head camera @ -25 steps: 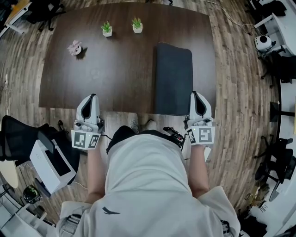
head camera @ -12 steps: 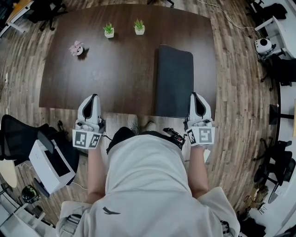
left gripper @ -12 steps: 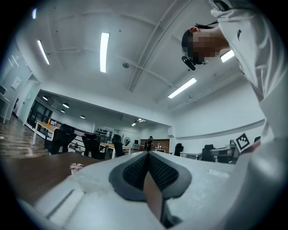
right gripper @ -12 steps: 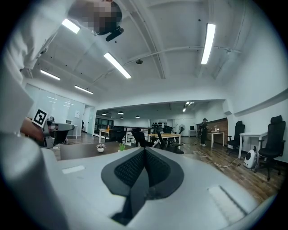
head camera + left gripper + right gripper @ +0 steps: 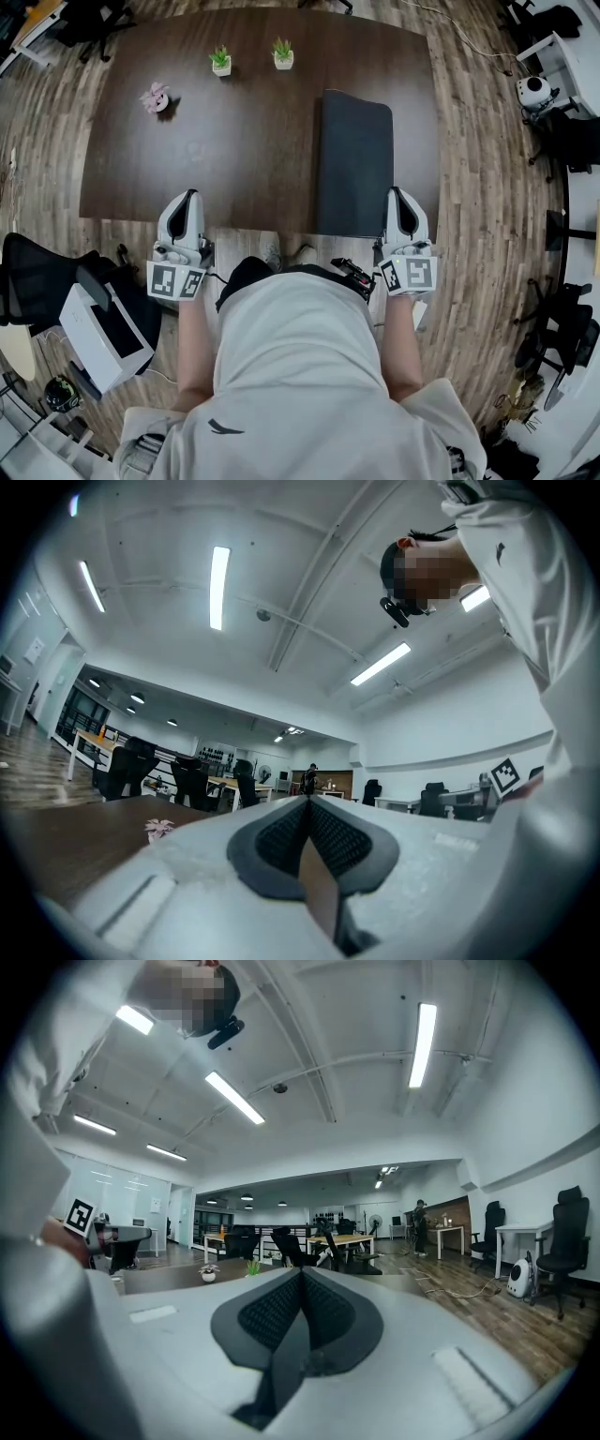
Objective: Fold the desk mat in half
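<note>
Both empty, left gripper (image 5: 187, 196) and right gripper (image 5: 397, 191) are closed; two white pots (image 5: 221, 68) each hold a plant (image 5: 219, 55)

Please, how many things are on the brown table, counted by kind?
Desk mat: 1
Small green potted plants: 2
Small pink potted flower: 1
Total: 4

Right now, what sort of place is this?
Most likely an open-plan office: rows of desks and black office chairs, strip ceiling lights, and a dark wooden table bearing a desk mat.
</note>
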